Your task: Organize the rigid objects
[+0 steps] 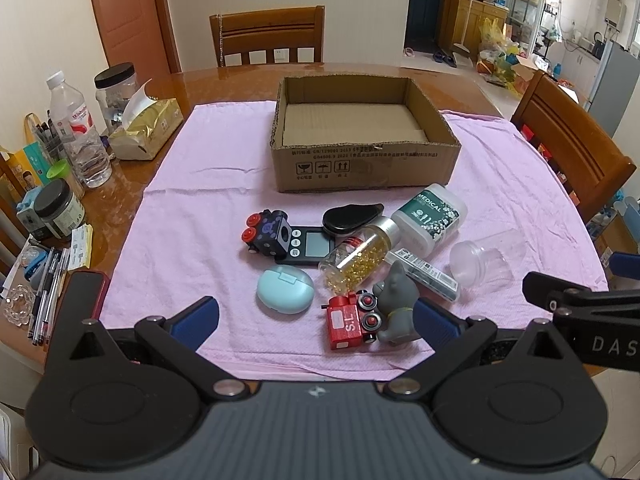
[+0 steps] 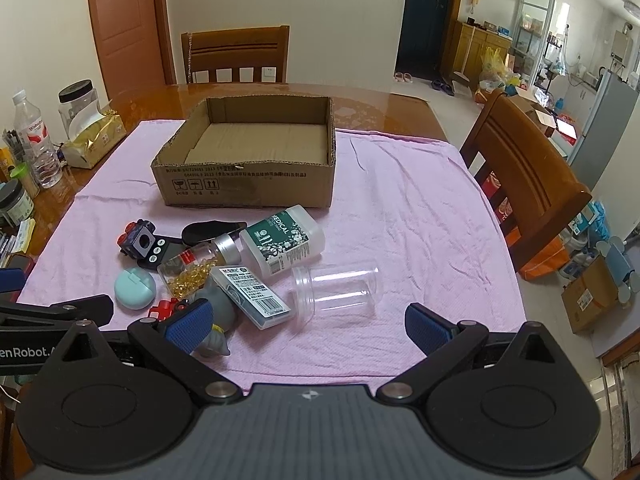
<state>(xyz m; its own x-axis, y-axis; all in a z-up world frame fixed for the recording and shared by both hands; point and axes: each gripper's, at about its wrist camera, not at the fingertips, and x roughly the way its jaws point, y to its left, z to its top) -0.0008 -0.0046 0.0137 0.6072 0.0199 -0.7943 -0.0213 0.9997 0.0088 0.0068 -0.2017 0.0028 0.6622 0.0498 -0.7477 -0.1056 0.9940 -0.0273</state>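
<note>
Left gripper (image 1: pixel 316 318): fingers spread, red toy truck (image 1: pixel 347 321) between them at lower centre.
Right gripper (image 2: pixel 310 322): fingers spread, clear plastic jar (image 2: pixel 334 290) just above.

1. A glossy brown wooden desk (image 1: pixel 224 80) carries a wrinkled pink cloth (image 1: pixel 192 216) over its middle.
2. An open cardboard box (image 1: pixel 366 168) stands on the cloth.
3. Left of the box, on bare wood, stand a tissue pack (image 1: pixel 146 130), a water bottle (image 1: pixel 78 130) and dark-lidded jars (image 1: pixel 60 208).
</note>
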